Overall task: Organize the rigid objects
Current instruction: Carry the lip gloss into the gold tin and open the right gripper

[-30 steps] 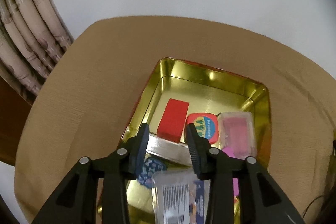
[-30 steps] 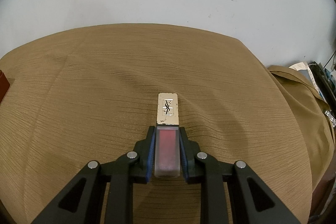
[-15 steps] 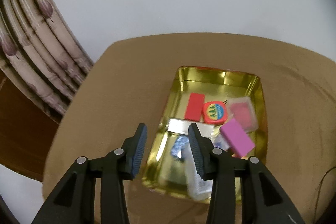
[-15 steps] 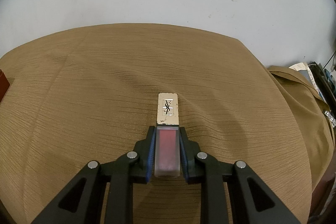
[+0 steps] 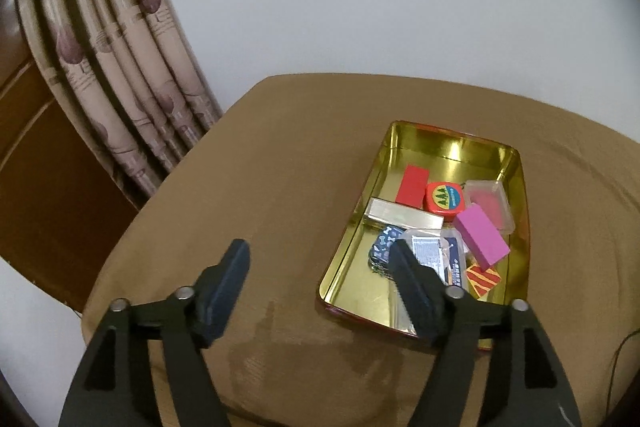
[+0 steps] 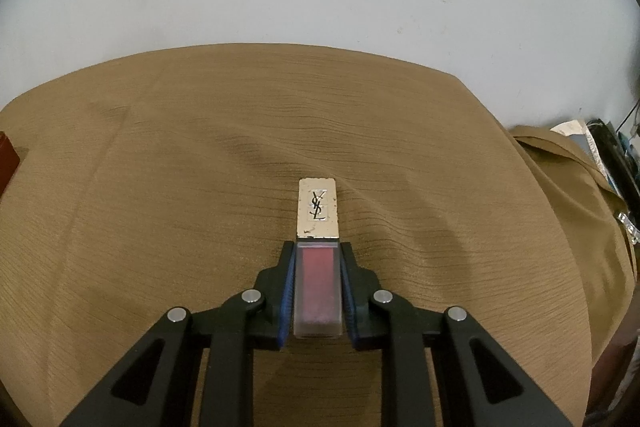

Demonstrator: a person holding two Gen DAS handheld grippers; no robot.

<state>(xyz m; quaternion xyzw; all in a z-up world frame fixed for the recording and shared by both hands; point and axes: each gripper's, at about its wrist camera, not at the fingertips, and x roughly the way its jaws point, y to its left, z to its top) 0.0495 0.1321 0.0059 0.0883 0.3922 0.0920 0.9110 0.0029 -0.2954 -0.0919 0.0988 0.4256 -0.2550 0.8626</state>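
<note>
Left wrist: left gripper jaws opening, nothing between them, black plastic fingers with ribbed pads, hanging over tan ribbed tablecloth just left of the tin tray. Tray is rectangular, shiny gold inside, red outer rim, sits flat on the cloth. Inside it: flat red block, rounded-square red tape-measure-like case with blue/yellow label, clear plastic box with pink content, long silver metallic bar, matte pink block lying tilted over others, blue patterned piece, clear packet with printed label, small red/yellow striped square; all crowded toward the near half, touching or overlapping. Pleated patterned curtain and brown wood panel at left. Right wrist: right gripper closed on lipstick tube, blue-edged pads clamping the frosted clear body with red fill; gold rectangular cap with black logo sticks out ahead of the fingertips, scuffed at its edges. Tube is above the wrinkled cloth, well apart from the tray
</note>
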